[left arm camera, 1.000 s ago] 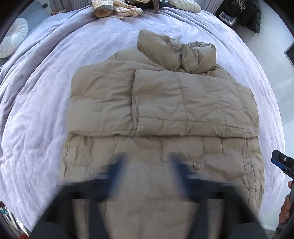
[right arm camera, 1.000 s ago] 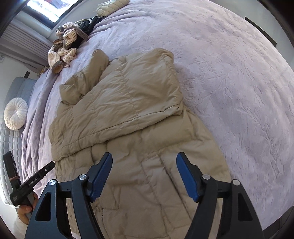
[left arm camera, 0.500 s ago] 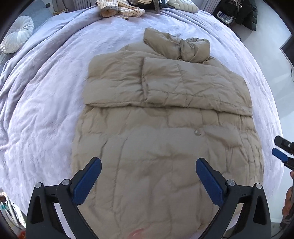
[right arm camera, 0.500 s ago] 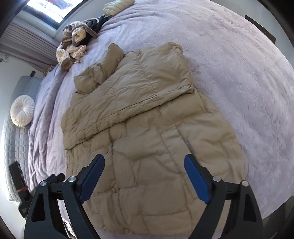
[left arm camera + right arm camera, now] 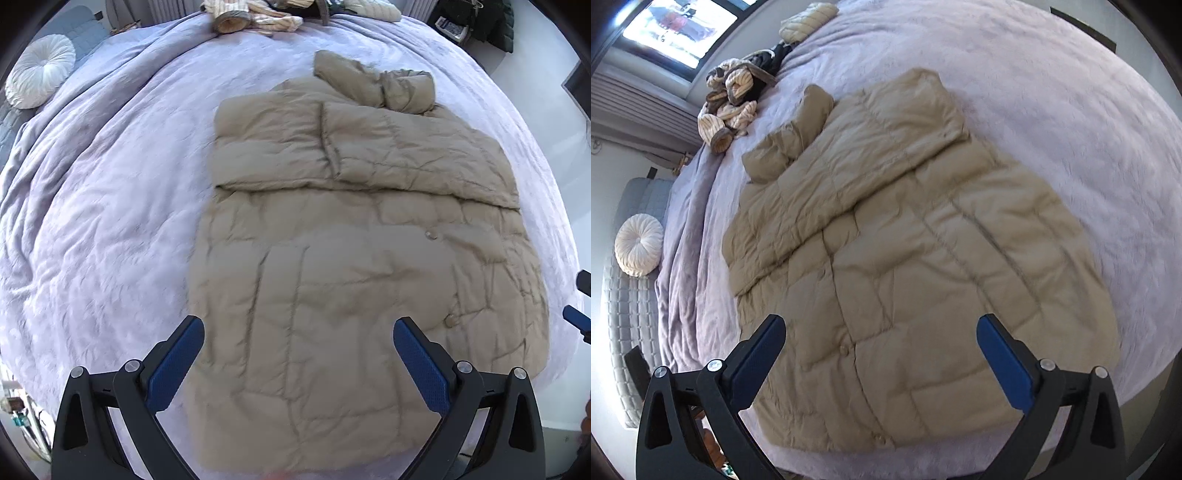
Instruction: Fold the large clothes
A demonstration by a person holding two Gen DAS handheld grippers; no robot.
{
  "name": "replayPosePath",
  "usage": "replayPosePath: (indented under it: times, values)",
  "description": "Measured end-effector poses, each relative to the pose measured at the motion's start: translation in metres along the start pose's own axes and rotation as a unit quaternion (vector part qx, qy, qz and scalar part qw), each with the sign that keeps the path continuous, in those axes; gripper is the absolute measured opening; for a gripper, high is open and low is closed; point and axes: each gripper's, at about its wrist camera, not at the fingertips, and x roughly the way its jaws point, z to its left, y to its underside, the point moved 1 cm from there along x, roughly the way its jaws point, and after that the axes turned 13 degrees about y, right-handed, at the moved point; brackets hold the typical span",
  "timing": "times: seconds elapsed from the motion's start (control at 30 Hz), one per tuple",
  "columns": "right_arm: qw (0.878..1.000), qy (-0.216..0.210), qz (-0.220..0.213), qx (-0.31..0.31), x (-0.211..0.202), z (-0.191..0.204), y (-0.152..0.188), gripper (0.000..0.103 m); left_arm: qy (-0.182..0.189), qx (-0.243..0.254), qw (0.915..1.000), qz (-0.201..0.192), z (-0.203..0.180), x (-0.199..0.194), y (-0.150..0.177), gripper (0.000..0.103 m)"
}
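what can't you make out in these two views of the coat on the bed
- Coat hem: left wrist view, cut off by the bottom edge and the left gripper.
- Right gripper: left wrist view, cut off by the right edge; only a blue tip shows.
- Clothes pile: right wrist view, too small and tangled to tell the items apart.
- Coat sleeves: both views, folded under the flap.

You see a matt, quilted, puffy cloth jacket (image 5: 354,266), a soft crinkled plush blanket (image 5: 110,229), matt black plastic fingers (image 5: 480,398) with textured blue pads (image 5: 421,365), a pleated cushion (image 5: 38,75).
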Motion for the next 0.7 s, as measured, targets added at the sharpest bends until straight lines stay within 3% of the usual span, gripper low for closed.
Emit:
replayPosePath:
  times: [0.3, 0.47, 0.7]
  values:
    - [0.997, -0.040, 0.065, 0.013, 0.009, -0.005, 0.015, 0.103, 0.002, -0.066, 0.9978, 0.008, 0.028, -0.003, 0.045, 0.103]
    - [0.995, -0.052, 0.080, 0.020, 0.007, -0.031, 0.032, 0.103, 0.006, -0.117, 0.9929, 0.022, 0.043, -0.005, 0.083, 0.103]
    - [0.989, -0.061, 0.116, 0.071, 0.020, -0.093, 0.056, 0.103, 0.043, -0.208, 0.9767, 0.028, 0.060, 0.000, 0.133, 0.103]
